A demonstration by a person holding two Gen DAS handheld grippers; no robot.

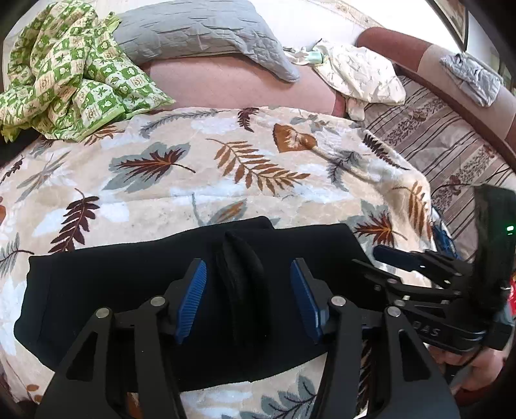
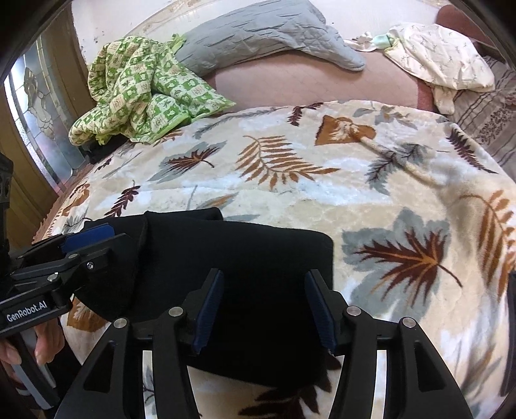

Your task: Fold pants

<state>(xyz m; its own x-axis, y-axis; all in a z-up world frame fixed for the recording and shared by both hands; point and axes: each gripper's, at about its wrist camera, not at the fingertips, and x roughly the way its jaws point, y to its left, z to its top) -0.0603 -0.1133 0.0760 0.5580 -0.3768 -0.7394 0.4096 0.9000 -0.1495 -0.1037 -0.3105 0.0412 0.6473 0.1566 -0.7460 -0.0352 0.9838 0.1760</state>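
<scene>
Black pants (image 1: 129, 306) lie folded in a wide band on the leaf-print blanket (image 1: 193, 167), with a raised bunched ridge (image 1: 242, 283) in the middle. My left gripper (image 1: 248, 301) is open, its blue pads either side of that ridge, just above the cloth. My right gripper (image 2: 262, 309) is open over the right end of the pants (image 2: 258, 258), holding nothing. The right gripper also shows at the right of the left wrist view (image 1: 419, 274); the left gripper shows at the left of the right wrist view (image 2: 64, 258).
A crumpled green checked quilt (image 1: 71, 71) lies at the back left, a grey pillow (image 1: 200, 29) behind, a cream cloth (image 1: 358, 74) at the back right. A striped sheet (image 1: 451, 145) and the bed's brown frame (image 1: 419, 48) are on the right. A glass door (image 2: 42, 112) stands left.
</scene>
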